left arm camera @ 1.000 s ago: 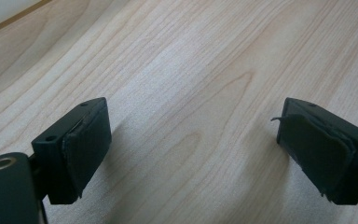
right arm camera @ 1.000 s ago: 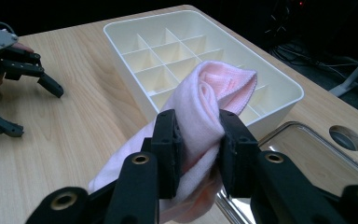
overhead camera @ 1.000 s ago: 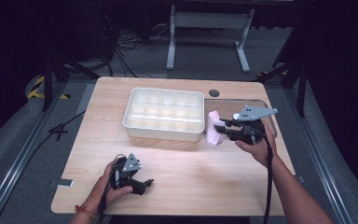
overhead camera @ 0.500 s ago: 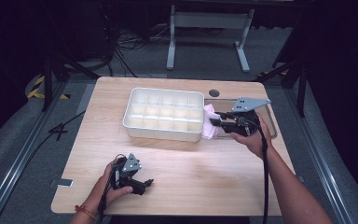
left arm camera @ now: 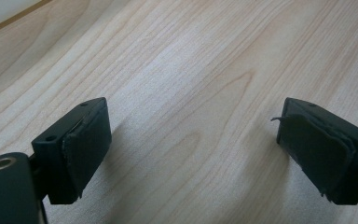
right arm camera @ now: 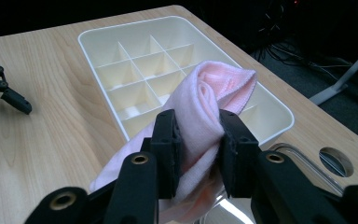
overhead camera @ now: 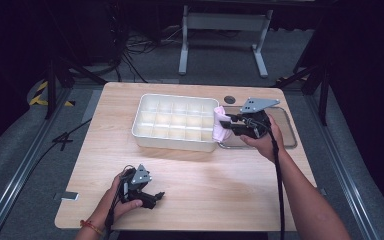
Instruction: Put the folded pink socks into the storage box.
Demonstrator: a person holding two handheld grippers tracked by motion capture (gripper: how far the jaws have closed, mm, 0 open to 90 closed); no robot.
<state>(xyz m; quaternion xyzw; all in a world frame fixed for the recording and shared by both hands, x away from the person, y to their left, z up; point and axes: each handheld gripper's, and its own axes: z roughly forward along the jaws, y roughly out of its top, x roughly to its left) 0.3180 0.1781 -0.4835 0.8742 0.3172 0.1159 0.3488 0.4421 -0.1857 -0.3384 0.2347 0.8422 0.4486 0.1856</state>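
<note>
Pink cloth point(right arm camera: 205, 116) clamped in right gripper point(right arm camera: 200, 144), held over right end of white divided tray point(overhead camera: 176, 123) mid-desk. Left gripper point(left arm camera: 191, 149) spread apart, nothing held, near desk's point(overhead camera: 220, 195) front-left corner.

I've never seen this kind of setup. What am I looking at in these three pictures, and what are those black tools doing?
A person sits at a wooden table and holds a hand-held two-jaw gripper in each hand; there is no robot arm. The high view looks down from above the person's side. The other two pictures come from cameras riding on the grippers, looking along their black jaws.

On the table stands a white divided tray, with a clear lid lying flat at its right.

The right gripper is shut on a rolled pink cloth, held at the tray's right end. The left gripper is open and holds nothing; its jaws stand wide apart over bare wood near the table's front edge.
</note>
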